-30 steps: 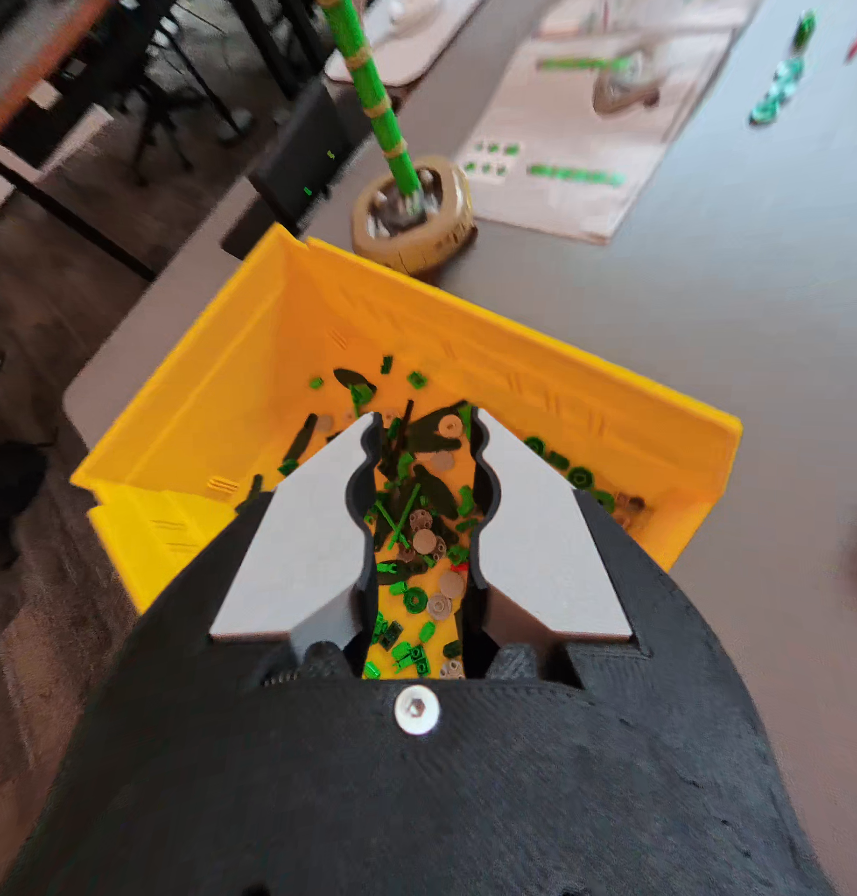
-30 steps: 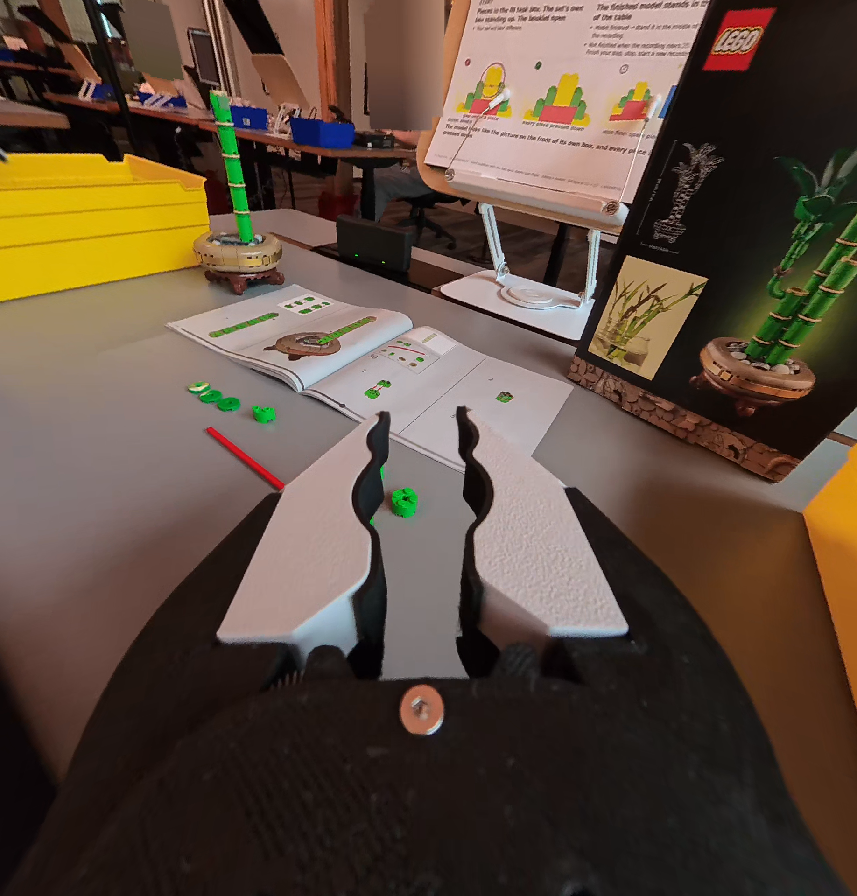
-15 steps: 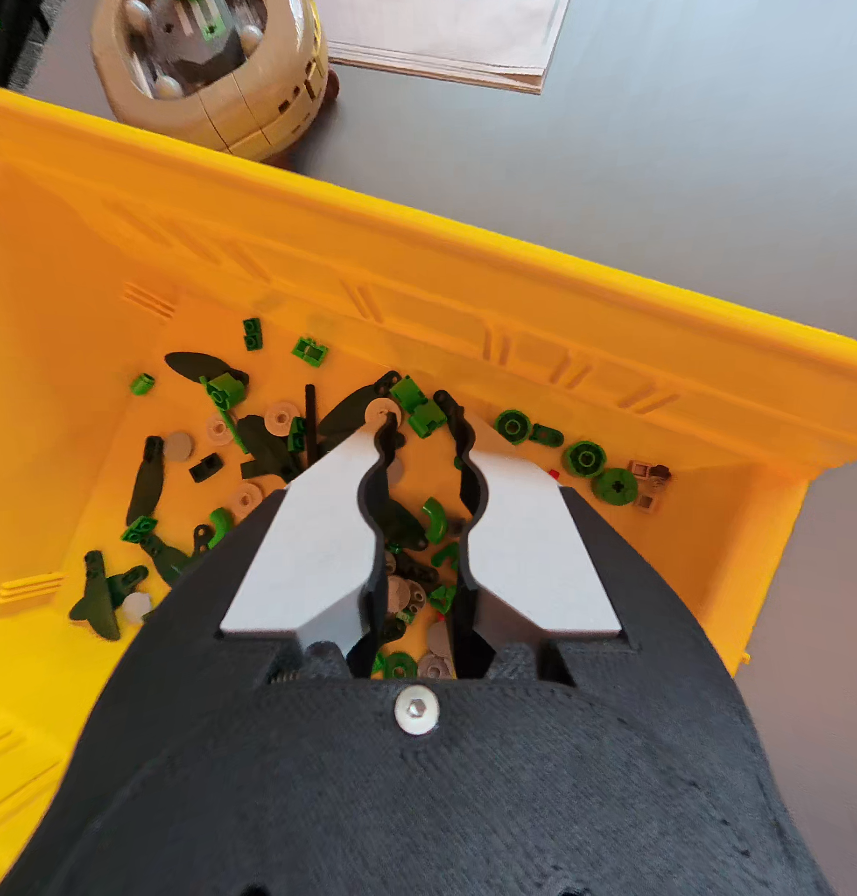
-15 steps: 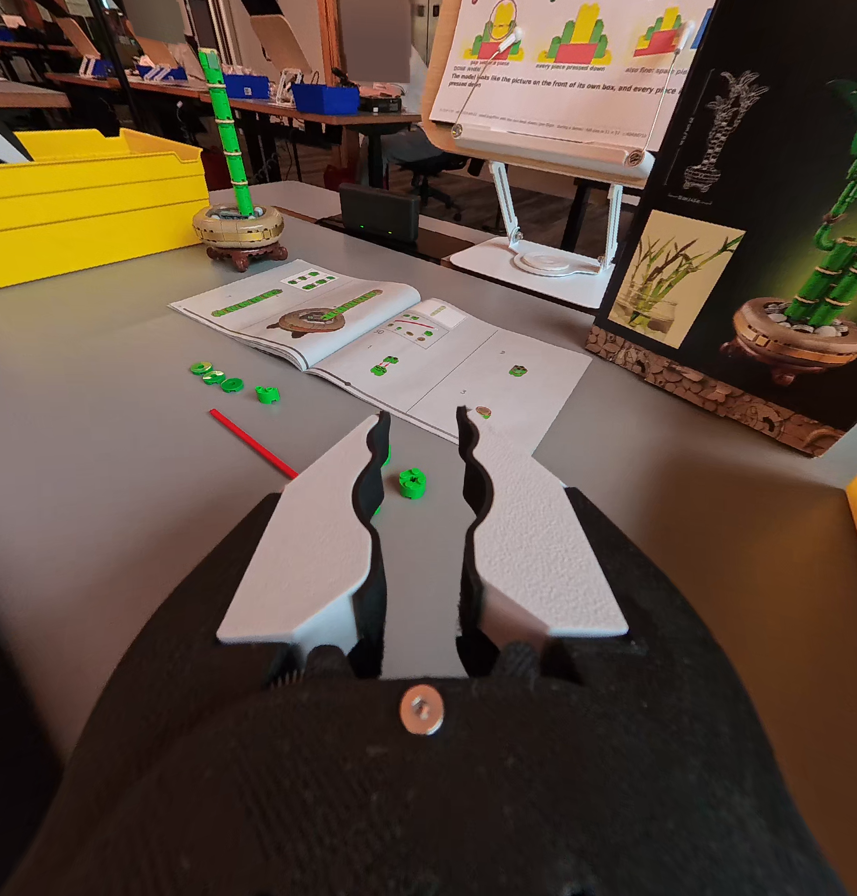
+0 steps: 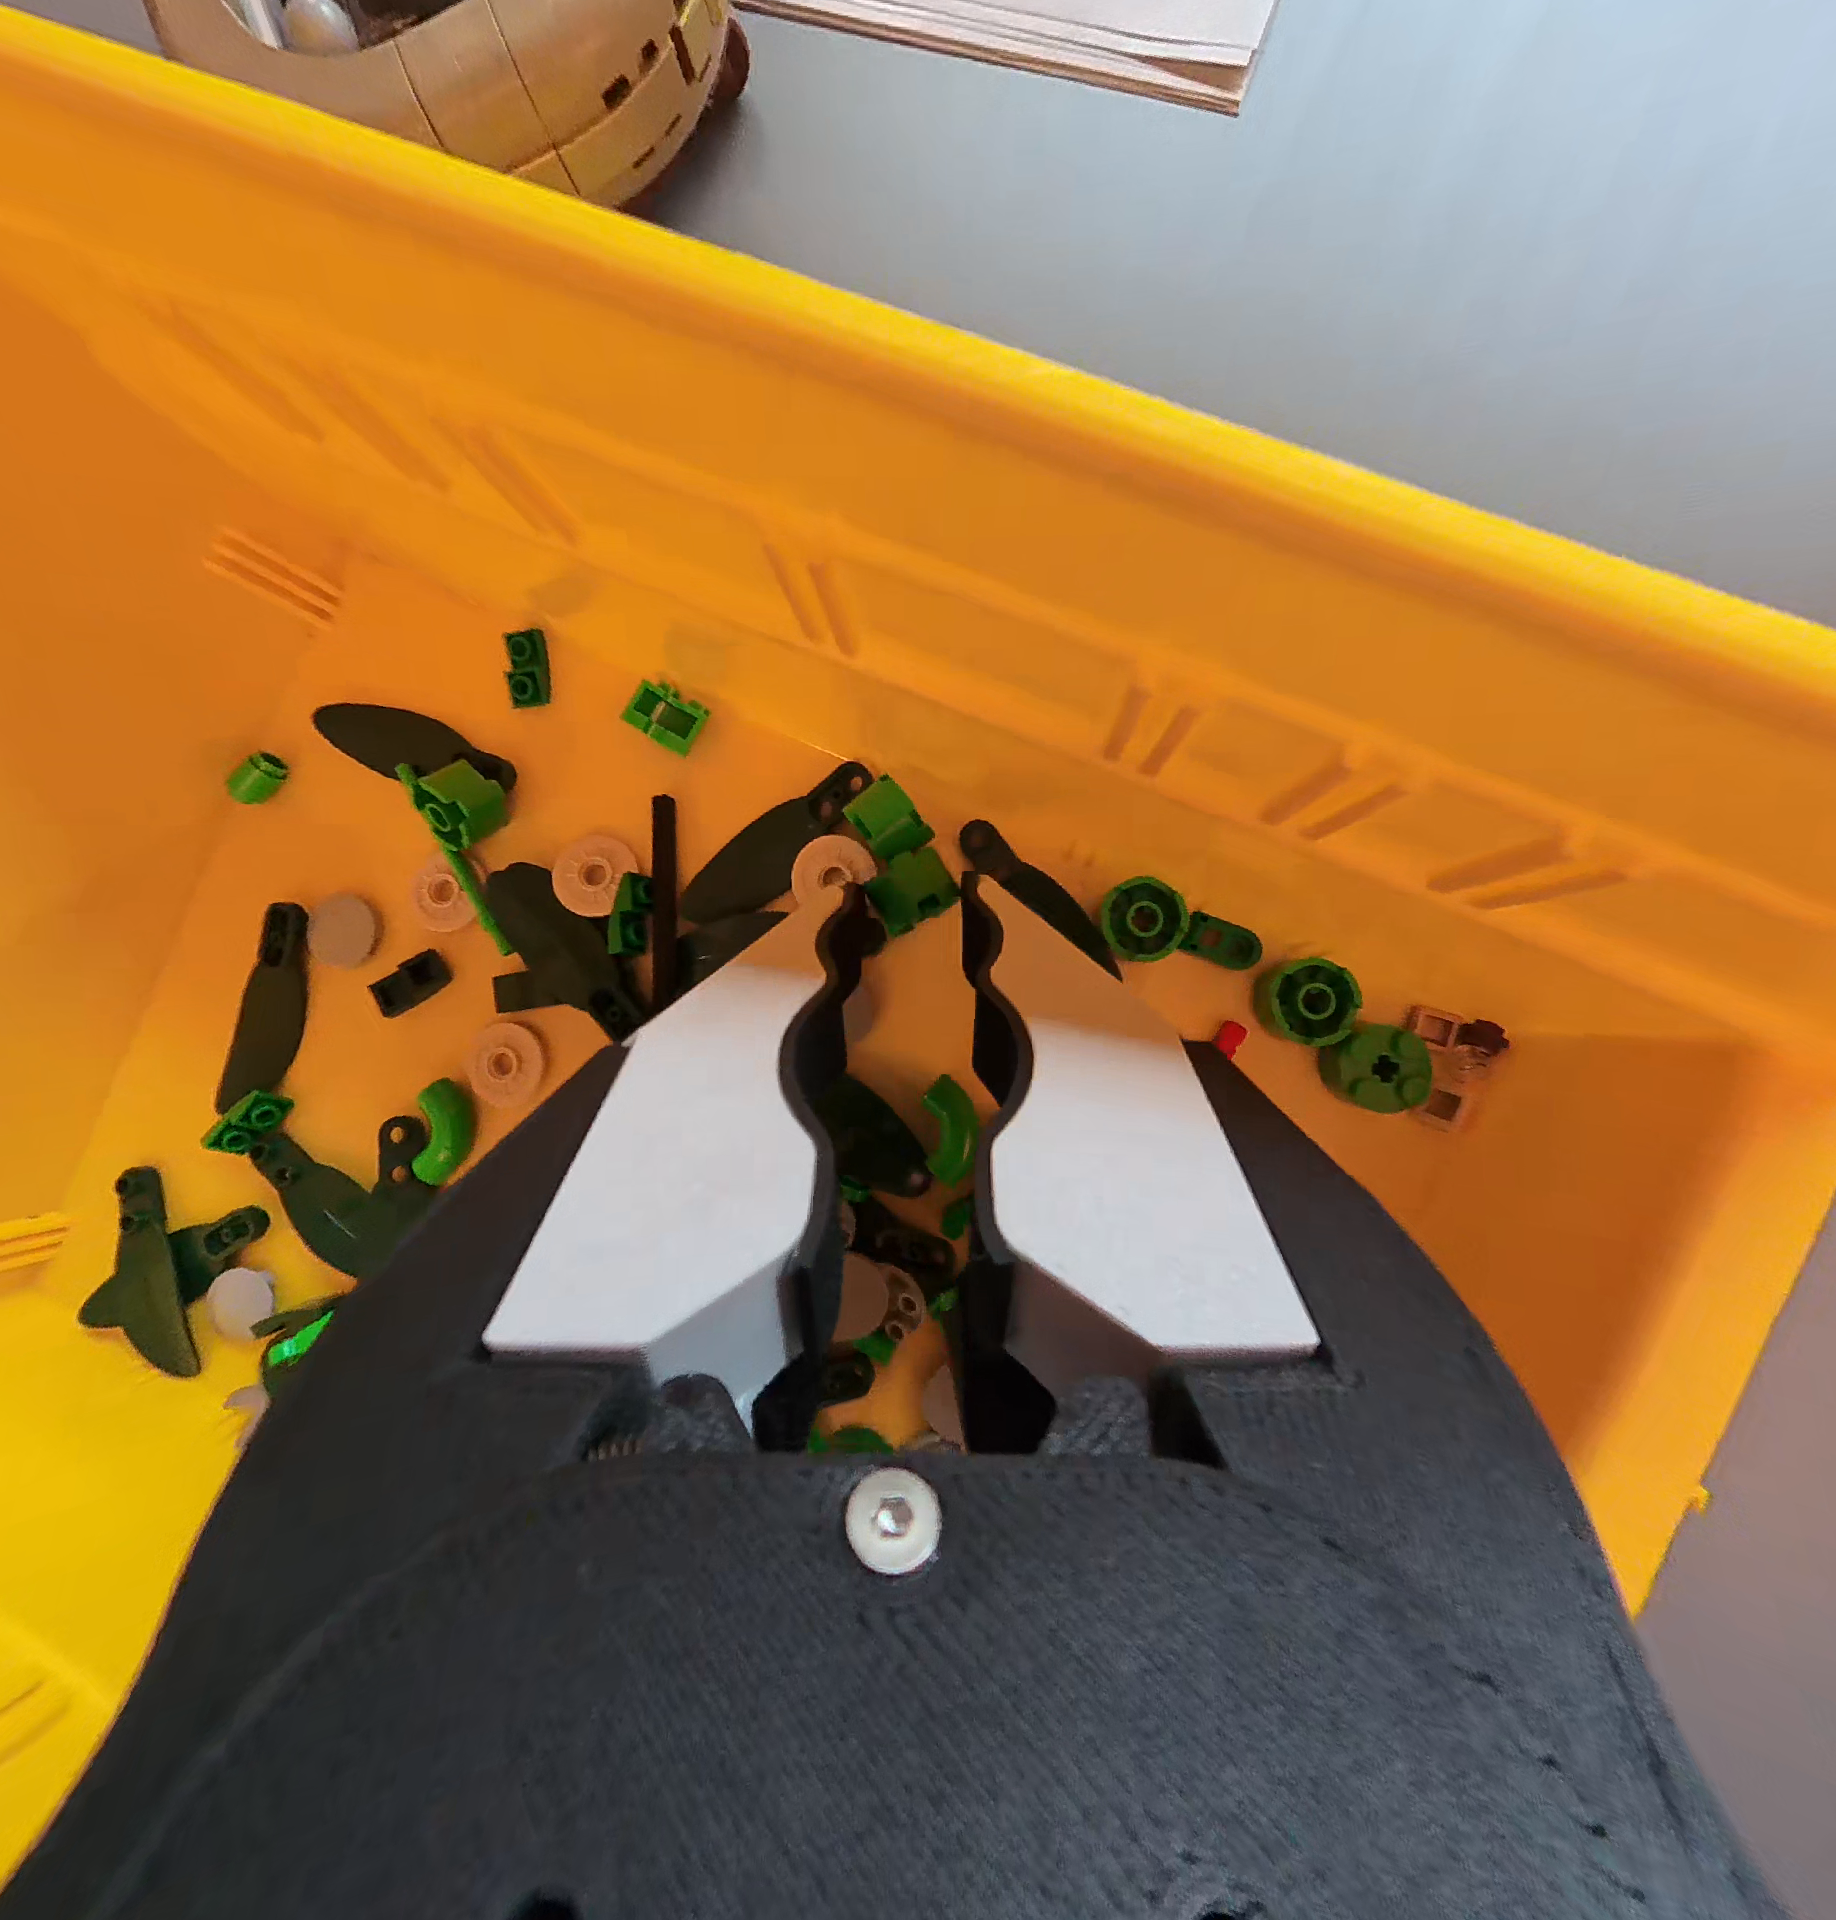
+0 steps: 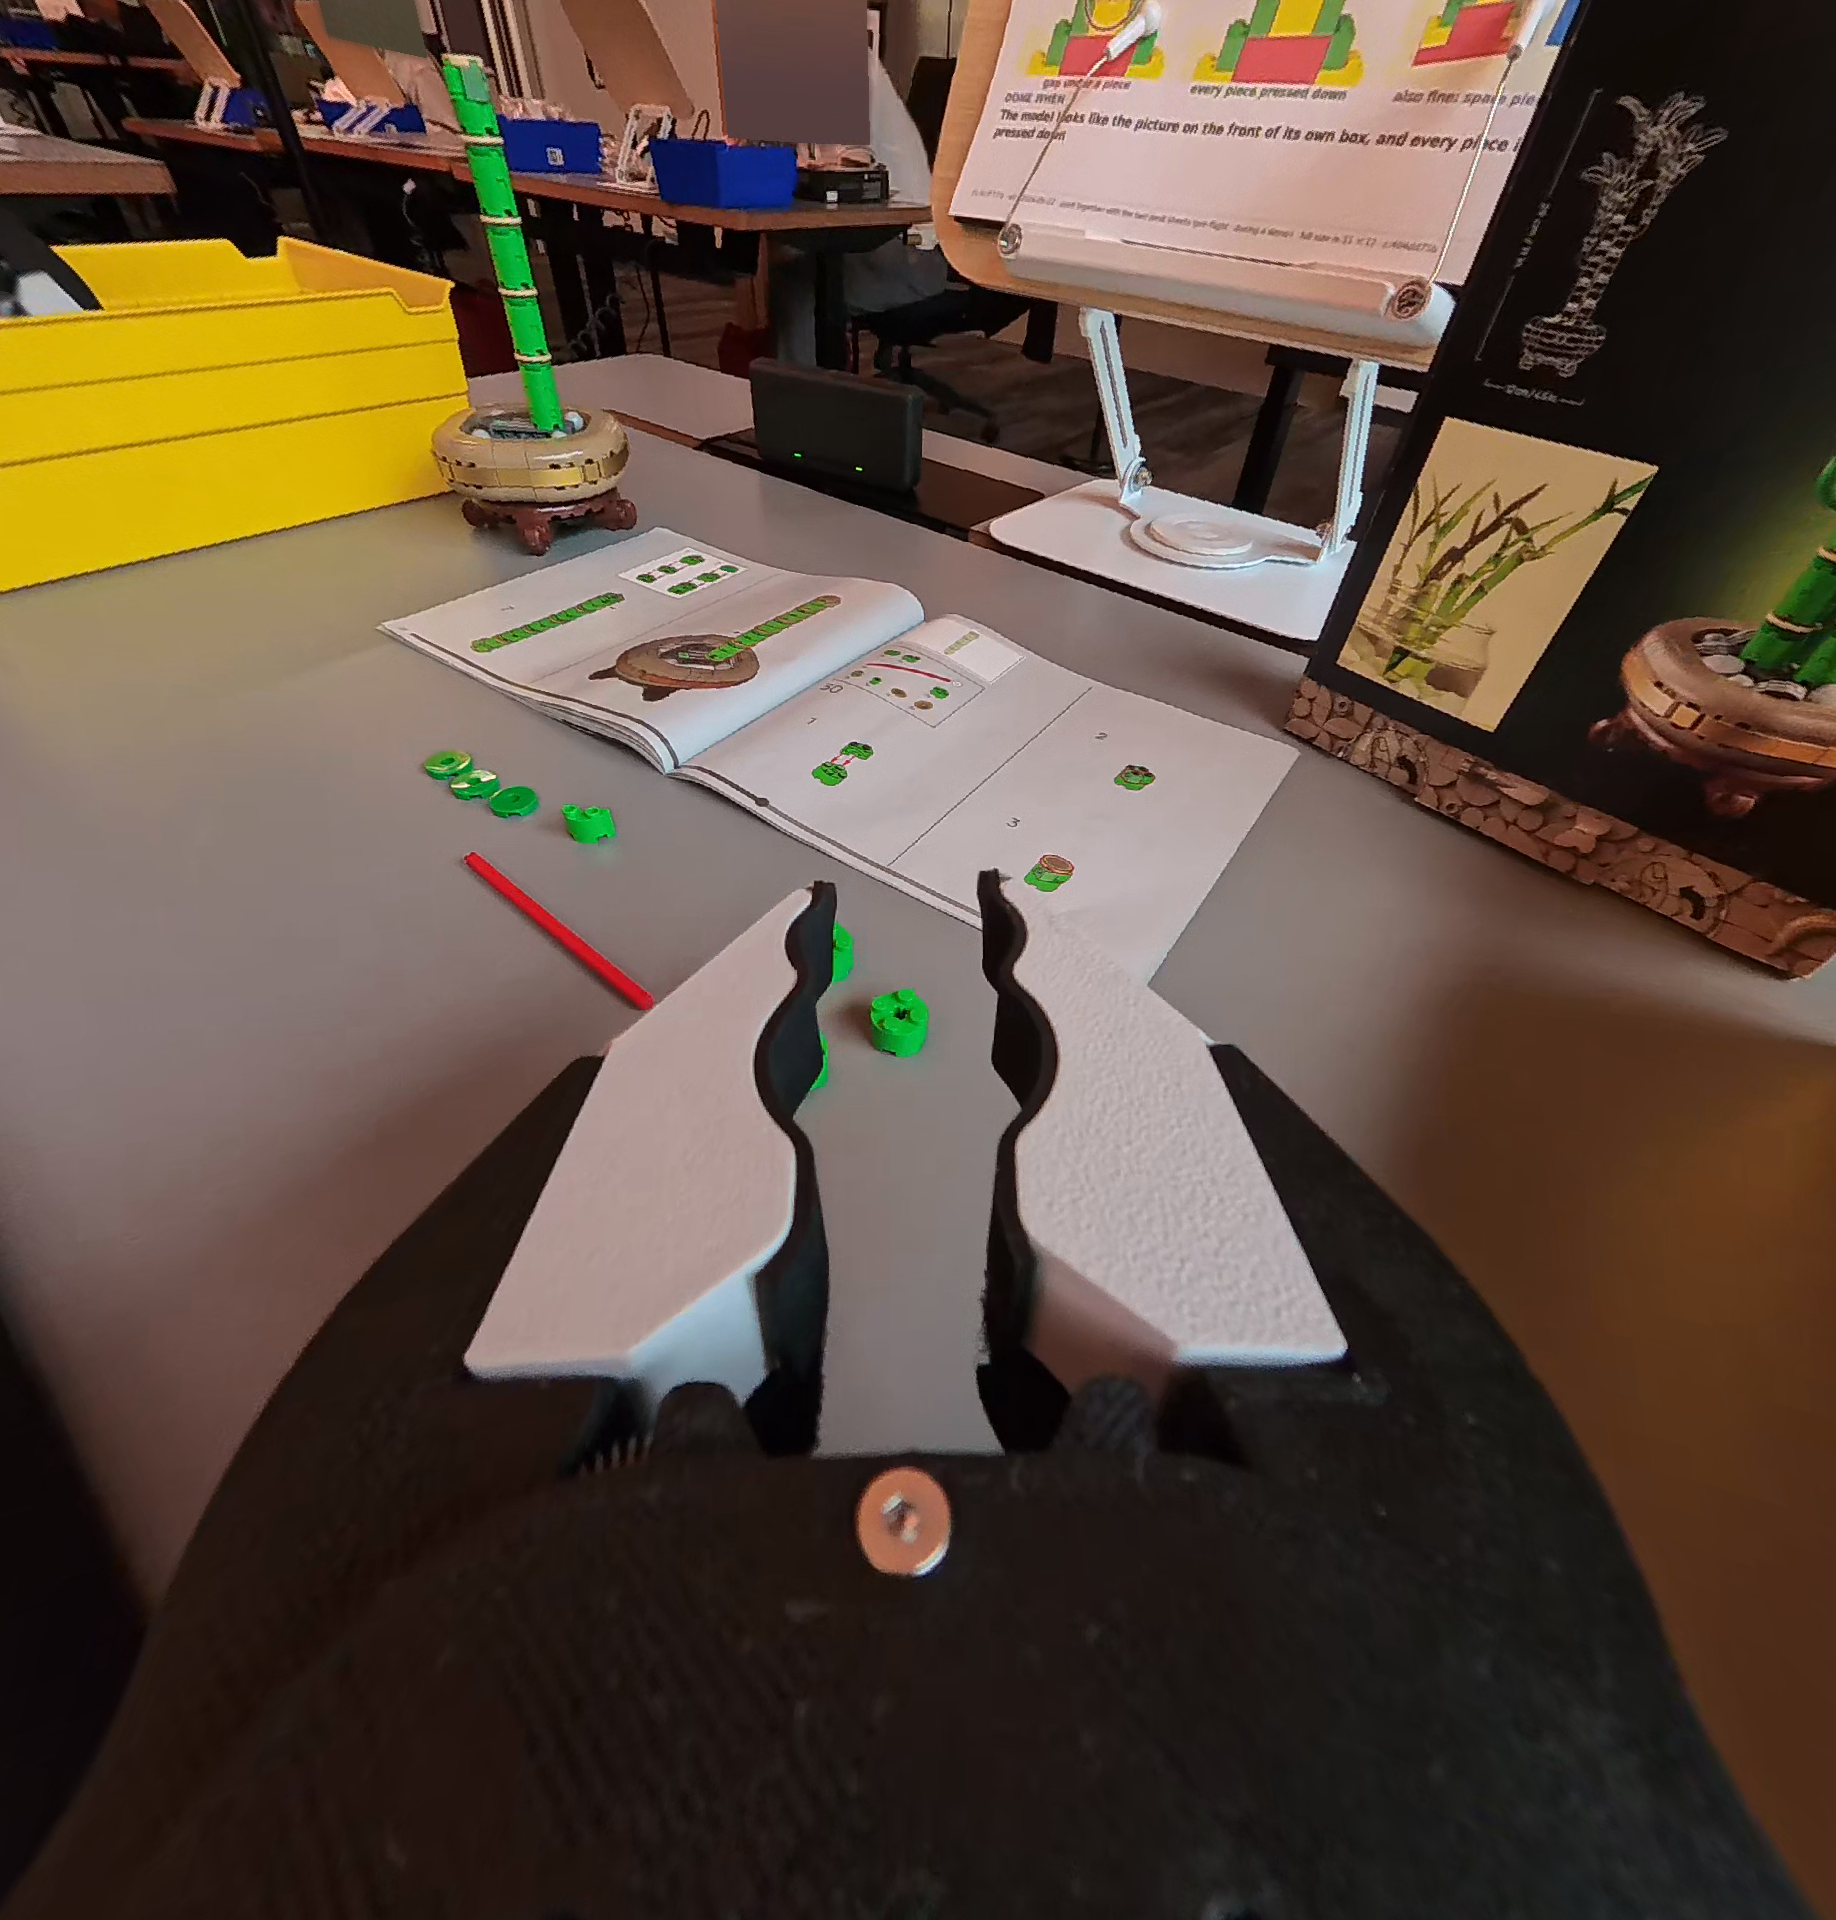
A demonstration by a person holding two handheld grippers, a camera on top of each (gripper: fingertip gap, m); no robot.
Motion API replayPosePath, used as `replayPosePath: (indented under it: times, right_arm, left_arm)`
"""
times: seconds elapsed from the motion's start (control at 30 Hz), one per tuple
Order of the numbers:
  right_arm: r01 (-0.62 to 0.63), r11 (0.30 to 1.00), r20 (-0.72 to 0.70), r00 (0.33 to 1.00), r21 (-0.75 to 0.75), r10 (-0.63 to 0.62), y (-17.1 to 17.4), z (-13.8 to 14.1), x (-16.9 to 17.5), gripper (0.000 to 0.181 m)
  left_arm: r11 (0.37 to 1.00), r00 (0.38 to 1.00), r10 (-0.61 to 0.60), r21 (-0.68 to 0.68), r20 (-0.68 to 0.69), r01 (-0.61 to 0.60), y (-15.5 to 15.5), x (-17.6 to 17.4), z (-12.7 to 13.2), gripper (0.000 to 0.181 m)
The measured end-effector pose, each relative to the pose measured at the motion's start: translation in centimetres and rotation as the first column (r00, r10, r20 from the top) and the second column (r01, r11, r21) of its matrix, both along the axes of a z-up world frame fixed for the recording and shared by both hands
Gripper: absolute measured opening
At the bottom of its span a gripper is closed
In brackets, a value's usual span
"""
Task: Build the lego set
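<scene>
The left tongs [image 5: 903, 894] point steeply down into a yellow bin [image 5: 997, 499], with their tips low among the loose pieces on its floor. The right tongs [image 6: 898, 894] lie nearly level, low over the grey bench [image 6: 218, 883], aimed toward an open instruction booklet [image 6: 820, 686].

Inside the bin lie dark green leaves [image 5: 270, 1008], tan round plates [image 5: 595, 875], bright green bricks [image 5: 914, 883] and round green pieces [image 5: 1309, 1000] along the far wall. A curved green piece [image 5: 950, 1127] and a dark leaf show in the gap between the left fingers. Just beyond the bin's wall stands the tan pot base [image 5: 540, 73] of the model.

From the right wrist view, that base [image 6: 532, 457] carries an upright green bamboo stalk [image 6: 503, 249] beside the bin [image 6: 197, 416]. On the bench near the booklet lie a row of flat green rounds [image 6: 478, 781], a small green brick [image 6: 588, 823] and a red rod [image 6: 555, 928]. The set's box [image 6: 1672, 520] stands at the right, a sheet on a white stand [image 6: 1205, 499] behind the booklet.

Both tongs are parted a moderate way and grip nothing. The left tips sit just beside the bright green bricks; I cannot tell if they touch. A round green brick [image 6: 898, 1021] sits on the bench between the right fingers, clear of both.
</scene>
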State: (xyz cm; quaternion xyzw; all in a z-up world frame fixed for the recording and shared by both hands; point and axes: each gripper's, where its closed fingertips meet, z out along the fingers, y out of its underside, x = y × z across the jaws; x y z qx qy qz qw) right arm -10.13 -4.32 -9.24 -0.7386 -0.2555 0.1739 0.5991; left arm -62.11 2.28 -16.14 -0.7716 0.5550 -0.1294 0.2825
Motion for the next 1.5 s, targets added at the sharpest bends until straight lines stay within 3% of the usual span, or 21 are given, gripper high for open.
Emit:
replayPosePath:
  times: [0.13,0.23,0.33,0.43,0.53,0.67,0.83,1.0,1.13,1.2,1.27,1.37,1.43,1.5]
  right_arm:
    - [0.008,1.000,-0.001,1.000,0.021,-0.008,-0.1,0.7,-0.1,0.028]
    - [0.020,0.999,-0.051,0.999,0.041,-0.018,-0.2,3.1,-1.9,0.028]
    - [-0.101,0.994,-0.232,0.967,0.049,0.109,-0.9,7.8,-8.0,0.027]
    - [-0.303,0.953,-0.307,0.907,0.002,0.289,-2.3,10.9,-15.6,0.028]
    - [-0.469,0.882,-0.285,0.853,-0.052,0.437,-4.2,12.7,-21.4,0.028]
    - [-0.530,0.847,-0.304,0.814,-0.037,0.495,-5.5,15.2,-23.8,0.029]
    - [-0.499,0.865,-0.315,0.830,-0.055,0.459,-5.7,15.3,-22.3,0.030]
    - [-0.576,0.810,-0.360,0.782,-0.107,0.509,-7.3,14.6,-21.9,0.029]
    - [-0.594,0.797,-0.363,0.770,-0.109,0.524,-7.7,14.0,-21.4,0.015]
    - [-0.589,0.801,-0.371,0.771,-0.105,0.518,-7.7,13.8,-20.7,0.015]
    - [-0.508,0.855,-0.308,0.835,-0.109,0.456,-6.5,12.9,-17.7,0.016]
    - [-0.234,0.965,-0.004,0.972,-0.116,0.236,-2.6,7.7,-8.5,0.015]
    - [-0.166,0.954,0.078,0.979,-0.251,0.191,-2.2,1.9,-3.6,0.015]
    - [-0.148,0.910,0.040,0.983,-0.387,0.177,-2.6,-2.5,-1.5,0.015]
  left_arm:
    - [0.985,0.992,0.063,0.151,0.108,-0.079,0.2,-0.4,4.2,0.017]
    - [0.922,0.959,0.078,0.347,0.273,-0.174,-0.5,0.3,10.9,0.017]
    - [0.835,0.916,-0.020,0.510,0.401,-0.205,-3.4,3.9,17.6,0.017]
    - [0.744,0.882,-0.150,0.639,0.447,-0.197,-6.8,10.2,21.7,0.017]
    - [0.665,0.860,-0.272,0.730,0.432,-0.156,-10.0,17.1,23.1,0.017]
    - [0.578,0.860,-0.367,0.811,0.354,-0.087,-12.1,23.9,22.5,0.016]
    - [0.580,0.826,-0.455,0.815,0.334,-0.009,-13.6,28.8,21.6,0.016]
    - [0.560,0.813,-0.503,0.827,0.294,0.047,-14.3,31.4,21.2,0.016]
    - [0.563,0.805,-0.519,0.824,0.287,0.070,-14.7,32.4,20.9,0.017]
    - [0.612,0.786,-0.530,0.785,0.319,0.094,-15.2,32.7,20.5,0.021]
    - [0.700,0.777,-0.502,0.706,0.380,0.108,-15.2,32.7,19.9,0.041]
    - [0.826,0.796,-0.400,0.555,0.454,0.099,-14.5,31.2,18.3,0.060]
    - [0.886,0.795,-0.355,0.449,0.493,0.118,-14.7,30.0,17.0,0.057]
    - [0.915,0.789,-0.326,0.384,0.521,0.124,-14.7,28.9,16.2,0.051]
